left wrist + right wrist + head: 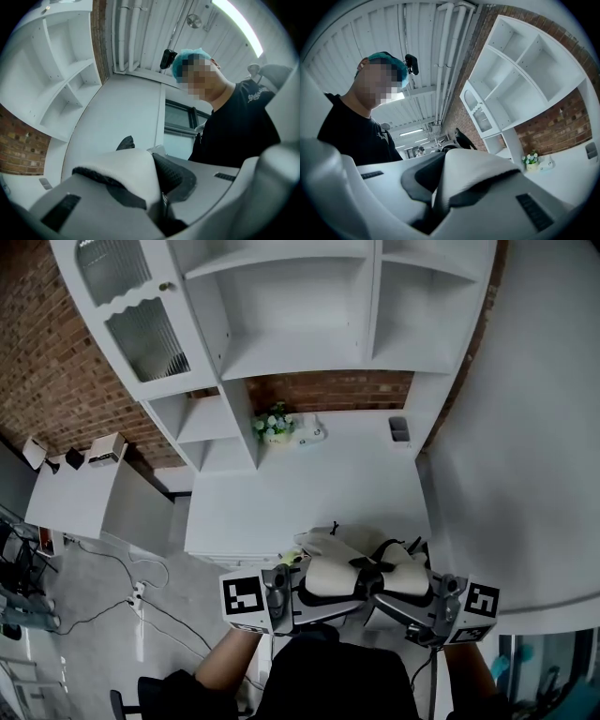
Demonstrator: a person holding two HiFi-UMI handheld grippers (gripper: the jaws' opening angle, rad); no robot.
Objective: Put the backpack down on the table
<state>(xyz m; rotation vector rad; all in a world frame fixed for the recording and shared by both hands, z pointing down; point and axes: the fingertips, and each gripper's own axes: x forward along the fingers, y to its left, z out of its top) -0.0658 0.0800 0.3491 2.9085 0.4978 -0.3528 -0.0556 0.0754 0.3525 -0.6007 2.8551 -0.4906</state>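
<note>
The backpack (pixel 361 573), pale cream with black straps and trim, hangs between the two grippers at the bottom of the head view, over the near edge of the white counter (pixel 309 493). Whether its underside touches the counter cannot be told from that angle.

The left gripper (pixel 292 589) has its jaws drawn narrow on a padded shoulder strap (pixel 126 171), white on top and black mesh beneath, which is pinched between them in the left gripper view (pixel 155 206). The right gripper (pixel 412 601) does likewise: its jaws (pixel 436 206) are clamped close on the other strap (pixel 478 173) (the same white padding over a dark edge). Both grippers sit low and near the person's body, one on each side of the bag.

At the far side of the counter stands a small pot of flowers (pixel 275 425), with a white object (pixel 312 432) just beside it and a small dark item (pixel 398 428) further right. White shelving (pixel 300 324) rises behind against a brick wall. To the left, well apart, is a low white side table (pixel 70 493), with cables (pixel 122 596) lying on the floor.
</note>
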